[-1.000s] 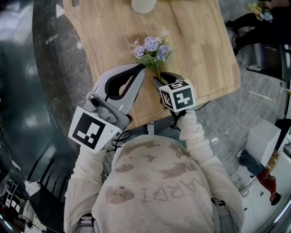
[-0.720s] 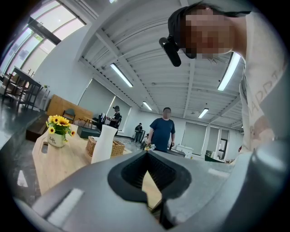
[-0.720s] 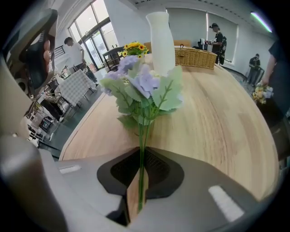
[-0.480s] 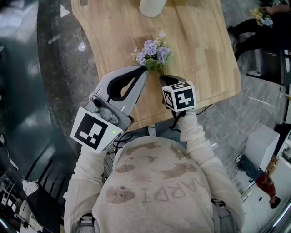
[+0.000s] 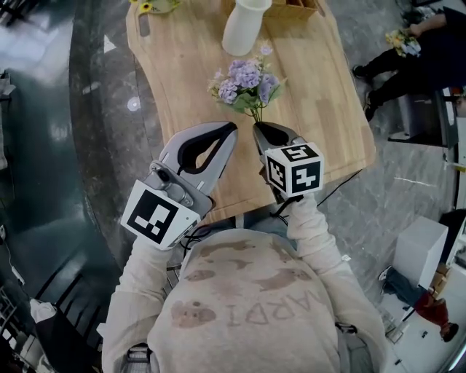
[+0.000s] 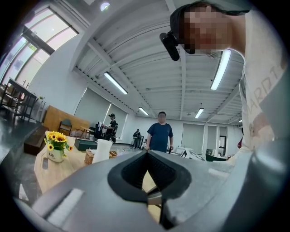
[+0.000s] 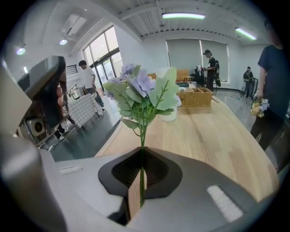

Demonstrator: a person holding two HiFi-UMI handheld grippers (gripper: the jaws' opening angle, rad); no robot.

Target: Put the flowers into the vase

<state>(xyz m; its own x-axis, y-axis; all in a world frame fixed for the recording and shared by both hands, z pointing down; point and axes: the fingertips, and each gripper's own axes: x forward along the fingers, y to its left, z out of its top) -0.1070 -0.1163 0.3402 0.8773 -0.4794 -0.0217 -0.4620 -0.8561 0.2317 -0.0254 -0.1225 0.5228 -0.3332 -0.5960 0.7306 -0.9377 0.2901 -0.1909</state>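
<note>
A bunch of purple flowers [image 5: 246, 81] with green leaves stands up over the wooden table [image 5: 328, 95]. My right gripper [image 5: 256, 129] is shut on the stem; in the right gripper view the flowers [image 7: 141, 93] rise straight from the closed jaws [image 7: 142, 152]. The white vase [image 5: 243, 26] stands on the table beyond the flowers, partly hidden behind them in the right gripper view. My left gripper [image 5: 231, 128] hovers just left of the right one, shut with nothing in it; its closed jaws meet at the gripper [image 6: 147, 152].
A white pot of sunflowers [image 6: 56, 146] and a wicker basket [image 5: 295, 7] sit at the table's far end. People stand in the room beyond. The table's near edge is right below my grippers, with grey floor [image 5: 408, 146] to the right.
Both grippers have lifted and moved a little forward with the flowers, which now stand closer to the vase. The head view has shifted so the vase shows.
</note>
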